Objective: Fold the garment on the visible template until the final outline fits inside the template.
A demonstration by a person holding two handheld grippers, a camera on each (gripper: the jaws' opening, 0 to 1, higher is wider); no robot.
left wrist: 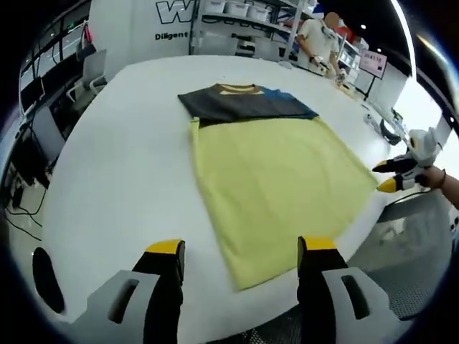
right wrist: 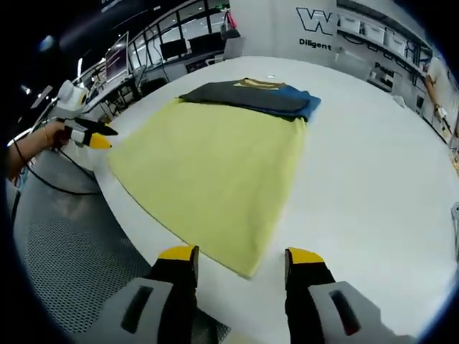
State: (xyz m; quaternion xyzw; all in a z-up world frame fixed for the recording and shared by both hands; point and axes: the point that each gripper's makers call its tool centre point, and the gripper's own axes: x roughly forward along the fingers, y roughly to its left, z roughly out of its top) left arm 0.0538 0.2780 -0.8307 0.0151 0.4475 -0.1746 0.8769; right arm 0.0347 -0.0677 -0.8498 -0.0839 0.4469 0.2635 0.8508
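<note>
Dark grey-and-blue folded garment (left wrist: 244, 102) | at yellow rectangular cloth template's (left wrist: 276, 186) far end | we hold left gripper (left wrist: 240, 251) and right gripper (right wrist: 239, 256) spread, empty, at its near edge.

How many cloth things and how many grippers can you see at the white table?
Yellow rectangular cloth sheet: 1
Dark grey and blue folded shirt: 1
Yellow-tipped grippers: 2, left gripper, right gripper
Total: 4

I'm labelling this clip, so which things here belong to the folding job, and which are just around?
Job:
yellow template
dark garment, folded at the template's far end
left gripper
right gripper

Around:
white table
office chair
shelves with bins
</note>
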